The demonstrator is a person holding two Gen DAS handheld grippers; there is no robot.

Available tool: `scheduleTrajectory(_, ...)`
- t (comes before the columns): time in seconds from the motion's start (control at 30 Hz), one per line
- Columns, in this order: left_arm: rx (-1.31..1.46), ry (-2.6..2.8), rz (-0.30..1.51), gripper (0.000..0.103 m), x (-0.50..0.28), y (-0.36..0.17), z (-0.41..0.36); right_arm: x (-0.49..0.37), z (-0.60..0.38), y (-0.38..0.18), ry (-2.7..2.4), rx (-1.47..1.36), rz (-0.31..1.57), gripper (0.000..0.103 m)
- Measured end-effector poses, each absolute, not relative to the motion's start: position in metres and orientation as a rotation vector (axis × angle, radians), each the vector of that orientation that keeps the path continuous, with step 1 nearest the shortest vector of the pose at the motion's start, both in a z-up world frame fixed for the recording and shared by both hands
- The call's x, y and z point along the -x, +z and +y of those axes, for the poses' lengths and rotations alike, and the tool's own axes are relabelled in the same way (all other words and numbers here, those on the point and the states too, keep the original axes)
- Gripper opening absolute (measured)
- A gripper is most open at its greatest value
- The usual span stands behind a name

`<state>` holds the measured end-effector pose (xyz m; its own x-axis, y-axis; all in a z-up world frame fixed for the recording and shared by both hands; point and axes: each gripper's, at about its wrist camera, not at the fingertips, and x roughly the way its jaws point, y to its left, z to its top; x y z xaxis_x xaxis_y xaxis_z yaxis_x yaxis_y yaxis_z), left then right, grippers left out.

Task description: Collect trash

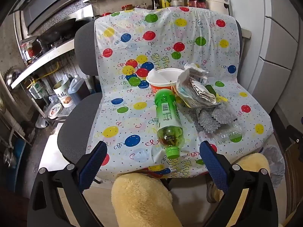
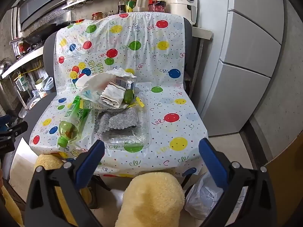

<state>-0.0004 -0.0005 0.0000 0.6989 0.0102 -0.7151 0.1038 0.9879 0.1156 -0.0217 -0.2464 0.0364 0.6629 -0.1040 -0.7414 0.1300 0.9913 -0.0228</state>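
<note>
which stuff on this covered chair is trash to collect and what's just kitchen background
Trash to collect:
- green bottle
- noodle cup
- crumpled paper and wrappers
- clear plastic bottle
- grey cloth, possibly
- trash bag on the floor, likely where it goes

Just lying about:
- sauce bottles
- white appliance
- fridge
- tin can
- balloon cover

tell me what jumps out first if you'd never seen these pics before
The loud balloon-print plastic cover draped over the chair grabs the eye first, filling the middle of both views. On the seat lies a green bottle on its side, cap toward the camera, in front of a heap of trash: an instant noodle cup, crumpled paper and wrappers and a grey cloth. Both the left gripper and right gripper hover open before the seat edge.
</note>
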Motion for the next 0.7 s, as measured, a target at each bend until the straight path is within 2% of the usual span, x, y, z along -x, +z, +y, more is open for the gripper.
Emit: scheduleTrajectory(0.7,-0.140,-0.059,0.809,0.097,-0.0002,0.0000,0.0002,0.0231,-0.2524,0.0338,-0.141,-0.034,0.839,0.097)
